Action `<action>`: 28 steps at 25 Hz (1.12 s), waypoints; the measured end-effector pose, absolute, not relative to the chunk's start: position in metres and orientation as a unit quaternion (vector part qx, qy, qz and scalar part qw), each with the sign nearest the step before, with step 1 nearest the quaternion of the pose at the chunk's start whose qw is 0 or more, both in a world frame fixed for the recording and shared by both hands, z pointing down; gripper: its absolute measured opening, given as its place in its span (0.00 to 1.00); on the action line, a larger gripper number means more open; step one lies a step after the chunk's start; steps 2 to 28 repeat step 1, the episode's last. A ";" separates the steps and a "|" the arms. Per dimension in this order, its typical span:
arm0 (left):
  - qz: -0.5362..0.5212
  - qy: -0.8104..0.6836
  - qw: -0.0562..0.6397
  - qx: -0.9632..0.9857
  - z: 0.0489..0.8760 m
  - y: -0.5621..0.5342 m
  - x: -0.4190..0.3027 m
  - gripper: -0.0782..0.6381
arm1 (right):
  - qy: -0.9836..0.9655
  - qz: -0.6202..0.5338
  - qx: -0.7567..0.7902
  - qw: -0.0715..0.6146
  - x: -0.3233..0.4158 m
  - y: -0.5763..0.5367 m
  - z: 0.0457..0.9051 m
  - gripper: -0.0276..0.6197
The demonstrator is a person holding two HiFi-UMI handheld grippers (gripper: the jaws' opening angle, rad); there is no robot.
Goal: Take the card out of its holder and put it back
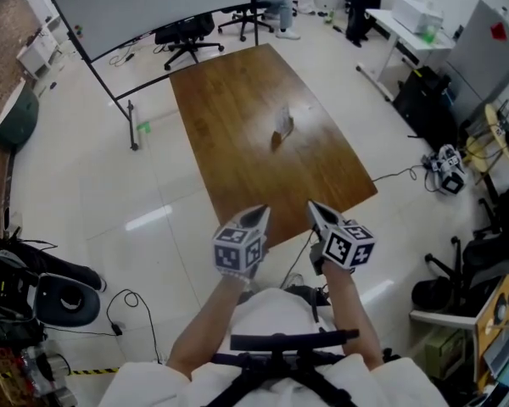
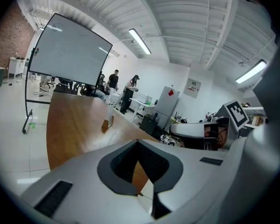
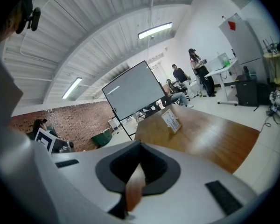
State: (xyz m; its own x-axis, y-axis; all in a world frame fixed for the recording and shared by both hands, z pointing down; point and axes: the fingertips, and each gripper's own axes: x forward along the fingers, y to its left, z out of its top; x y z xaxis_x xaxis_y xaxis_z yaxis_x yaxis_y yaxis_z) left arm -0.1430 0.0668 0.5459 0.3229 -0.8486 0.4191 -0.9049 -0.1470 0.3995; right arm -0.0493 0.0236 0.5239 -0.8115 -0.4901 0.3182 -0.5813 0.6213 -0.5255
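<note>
Left gripper point(image 1: 260, 214) and right gripper point(image 1: 314, 207) are both pinched closed on nothing, since nothing is within reach (I judge I'm only approaching). Ahead, on the long brown wooden table point(image 1: 229, 117), the white printed card point(image 1: 283, 120) stands slotted upright in its small wooden holder point(image 1: 276, 139), well apart from both.

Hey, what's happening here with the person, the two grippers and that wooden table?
A person stands at the near end of a wooden table, holding a gripper in each hand. The left gripper and right gripper are both shut and empty, held side by side in the air just over the table's near edge. The card sits upright in its holder around the middle of the table, well ahead of both grippers, so nothing has been picked up yet.
</note>
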 end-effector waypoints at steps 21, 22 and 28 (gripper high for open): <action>0.044 -0.578 0.302 0.756 0.545 0.068 -0.142 0.11 | -0.898 0.317 0.298 0.072 -0.049 0.025 0.522 0.04; 0.044 -0.578 0.302 0.756 0.545 0.068 -0.142 0.11 | -0.898 0.317 0.298 0.072 -0.049 0.025 0.522 0.04; 0.044 -0.578 0.302 0.756 0.545 0.068 -0.142 0.11 | -0.898 0.317 0.298 0.072 -0.049 0.025 0.522 0.04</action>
